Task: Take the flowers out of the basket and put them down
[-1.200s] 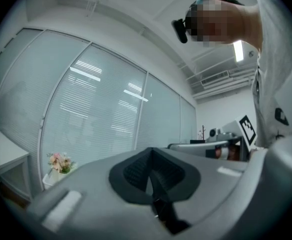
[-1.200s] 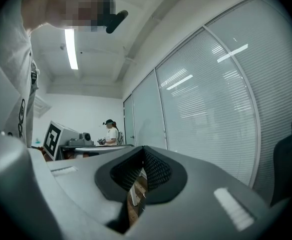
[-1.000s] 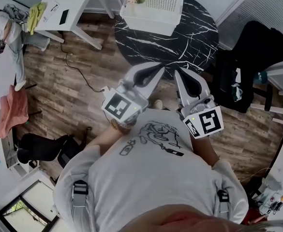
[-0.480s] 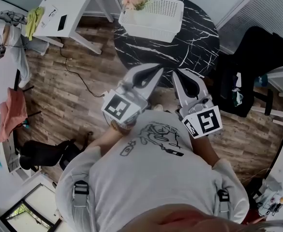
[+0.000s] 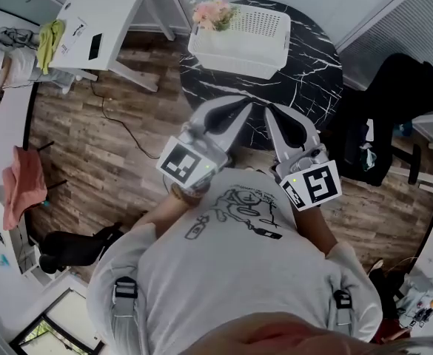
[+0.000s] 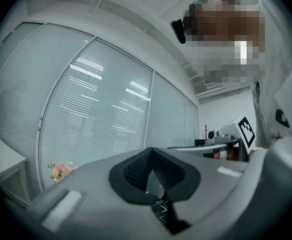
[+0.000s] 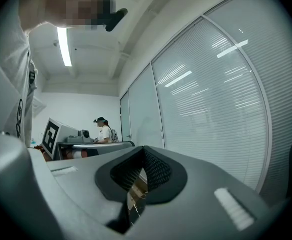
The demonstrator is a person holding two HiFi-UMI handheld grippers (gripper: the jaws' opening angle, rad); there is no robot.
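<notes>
Pink flowers (image 5: 212,11) stick out of the left end of a white slatted basket (image 5: 240,29), which stands on the far side of a round black marble table (image 5: 297,69). In the left gripper view the flowers (image 6: 61,170) show small at the lower left. Both grippers are held close to the person's chest, near the table's front edge and well short of the basket. My left gripper (image 5: 243,106) is shut with nothing in it. So is my right gripper (image 5: 270,110). Both gripper views point up at blinds and ceiling.
A white desk (image 5: 105,17) stands at the back left, with a cable (image 5: 120,120) trailing over the wood floor. A black chair (image 5: 397,87) stands right of the table. Another person (image 5: 5,54) is at the far left, and one more (image 7: 105,131) is far off in the right gripper view.
In the head view the table and basket have slid slightly right and down as the head moved. Both grippers keep the same pose and stay shut.
</notes>
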